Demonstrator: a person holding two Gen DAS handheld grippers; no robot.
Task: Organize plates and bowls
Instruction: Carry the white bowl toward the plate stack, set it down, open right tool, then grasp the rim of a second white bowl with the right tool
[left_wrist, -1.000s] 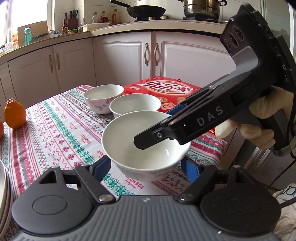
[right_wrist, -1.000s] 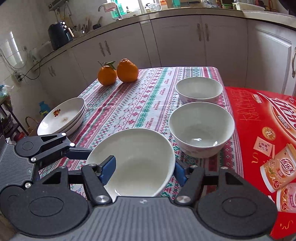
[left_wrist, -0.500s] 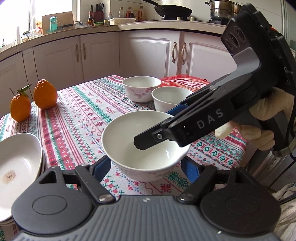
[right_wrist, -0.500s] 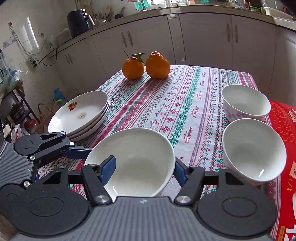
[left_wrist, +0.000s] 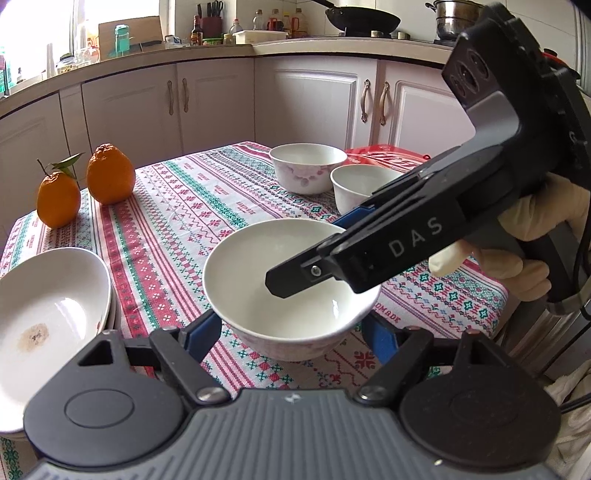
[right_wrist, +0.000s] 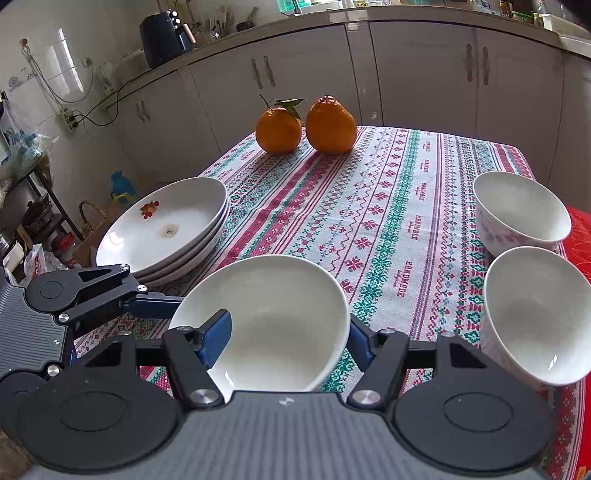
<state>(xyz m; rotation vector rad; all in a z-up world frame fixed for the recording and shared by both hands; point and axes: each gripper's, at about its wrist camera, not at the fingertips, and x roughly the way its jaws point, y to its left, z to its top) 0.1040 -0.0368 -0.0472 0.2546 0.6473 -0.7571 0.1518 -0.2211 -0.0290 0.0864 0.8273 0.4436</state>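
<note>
- White round ceramic bowl (left_wrist: 291, 291), the one in play: it is held between both tools above the patterned cloth on the surface (right_wrist: 373, 206), near its front edge.
- Left gripper (left_wrist: 291, 332): its blue fingers (left_wrist: 201, 332) sit on either side of the bowl's outer wall, clamped on it.
- Right gripper (right_wrist: 284, 338): one finger (right_wrist: 218, 332) lies inside the bowl and the other outside, pinching the rim; a gloved hand (left_wrist: 524, 254) holds the tool.
- Bowls, three in all: the held one plus two more white bowls (right_wrist: 521, 218), side by side at the right edge.
- Plates: a stack of three shallow white plates (right_wrist: 166, 229) at the left edge, the top one with a small brown stain.
- Two oranges (right_wrist: 303, 125) touch each other at the far edge.
- A red printed box (left_wrist: 384, 157) lies beyond the two bowls.
- The middle of the cloth, between plates and bowls, lies bare.
</note>
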